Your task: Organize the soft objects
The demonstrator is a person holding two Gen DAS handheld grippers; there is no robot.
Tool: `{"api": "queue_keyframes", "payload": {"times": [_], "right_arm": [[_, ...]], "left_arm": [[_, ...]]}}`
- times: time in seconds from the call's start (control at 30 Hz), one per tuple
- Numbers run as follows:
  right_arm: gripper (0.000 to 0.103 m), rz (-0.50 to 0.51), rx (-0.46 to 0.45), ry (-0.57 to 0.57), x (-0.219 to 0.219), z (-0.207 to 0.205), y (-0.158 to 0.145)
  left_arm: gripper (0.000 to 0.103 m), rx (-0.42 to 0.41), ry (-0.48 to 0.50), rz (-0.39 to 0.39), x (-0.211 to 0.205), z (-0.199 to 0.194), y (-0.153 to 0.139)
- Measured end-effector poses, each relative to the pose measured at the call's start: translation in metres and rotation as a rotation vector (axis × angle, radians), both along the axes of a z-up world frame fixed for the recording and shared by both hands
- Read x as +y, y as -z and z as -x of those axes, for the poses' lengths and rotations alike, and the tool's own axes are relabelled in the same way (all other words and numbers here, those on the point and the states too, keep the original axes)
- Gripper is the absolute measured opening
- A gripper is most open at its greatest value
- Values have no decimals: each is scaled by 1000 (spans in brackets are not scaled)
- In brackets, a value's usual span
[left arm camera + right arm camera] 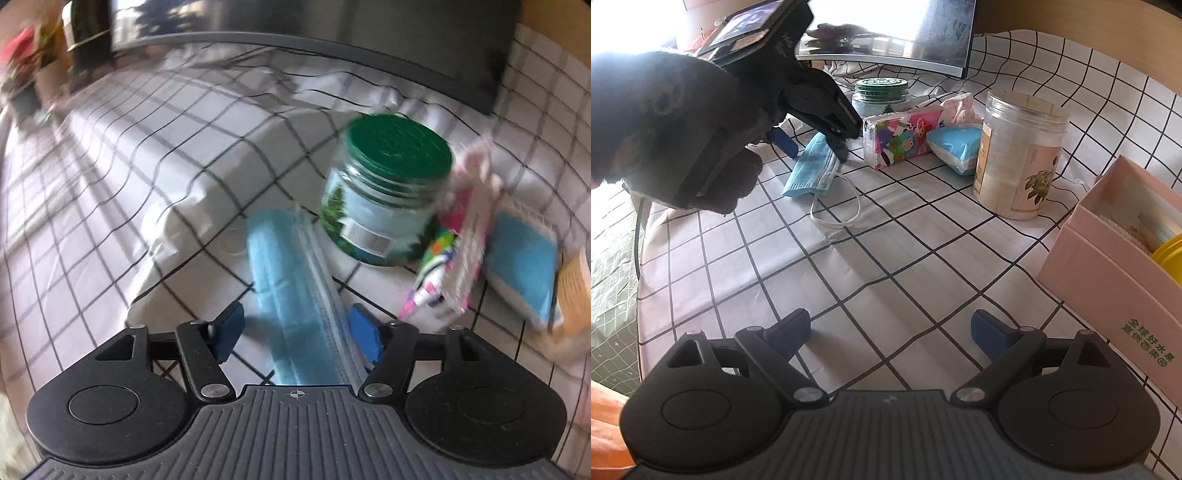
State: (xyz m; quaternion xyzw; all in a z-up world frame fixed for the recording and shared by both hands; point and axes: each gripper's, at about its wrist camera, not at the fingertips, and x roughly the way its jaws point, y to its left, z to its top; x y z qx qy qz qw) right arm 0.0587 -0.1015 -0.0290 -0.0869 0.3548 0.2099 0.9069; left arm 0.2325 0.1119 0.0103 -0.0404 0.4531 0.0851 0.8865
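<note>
A folded blue face mask point(295, 288) lies on the checked tablecloth, with its white ear loop point(834, 214) trailing toward me. My left gripper point(295, 328) is open, its blue pads on either side of the mask's near end; it also shows in the right wrist view point(816, 142) above the mask. A colourful tissue pack point(901, 138) and a blue-and-white soft pack point(956, 147) lie behind the mask. My right gripper point(890, 332) is open and empty over bare cloth. A pink box point(1115, 258) at the right holds soft items.
A green-lidded glass jar point(384, 195) stands just beyond the mask. A tall clear jar point(1019, 155) with a plant label stands right of the packs. A monitor point(886, 33) stands at the back. The table edge point(642, 258) drops off at the left.
</note>
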Motion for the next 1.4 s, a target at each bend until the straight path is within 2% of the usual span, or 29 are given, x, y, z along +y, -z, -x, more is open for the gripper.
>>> {"api": "queue_keyframes", "payload": {"times": [0.27,0.37,0.4,0.43,0.47,0.5,0.53,0.6,0.67,0.77,0.87,0.97,1.0,1.07,1.13,1.2,1.27,1.3,1.4], "right_arm": [[99,2,21,9,0,2,1],[101,10,37,15,1,1,0],[101,14,40,14,2,0,0],[101,14,41,15,2,0,0],[101,15,41,19,2,0,0],[101,17,42,23,3,0,0],[101,19,47,31,4,-2,-1],[100,26,61,52,8,-7,-3],[92,26,75,86,11,-16,-6],[89,12,88,165,18,-32,-18],[89,-23,59,216,29,-51,-47],[88,-64,34,259,42,-79,-83],[86,-80,40,281,44,-92,-93],[66,-128,85,318,47,-120,-108],[56,-209,155,338,47,-147,-114],[51,-243,199,357,53,-168,-113],[50,-234,195,358,63,-183,-108],[49,-229,197,355,69,-190,-105],[37,-239,245,341,80,-203,-91]], "left_arm": [[72,-1,17,14,-1,0,2],[72,-12,36,-5,-4,1,2],[66,-22,45,-8,-5,3,2],[50,-38,62,-12,-5,4,2],[43,-55,88,-13,-6,4,2],[27,-70,116,-13,-7,6,2],[20,-79,141,-12,-8,6,2],[18,-96,194,-21,-8,7,3],[16,-116,246,-5,-2,6,5],[13,-122,264,100,22,7,6],[12,-121,276,195,52,7,2],[11,-183,336,220,75,5,-18],[11,-215,359,219,83,2,-28],[11,-269,391,216,93,-4,-44],[12,-300,409,229,102,-12,-56],[12,-293,397,273,110,-22,-62],[12,-277,392,300,113,-28,-64],[12,-274,396,296,113,-28,-64],[12,-268,424,285,116,-28,-65]]}}
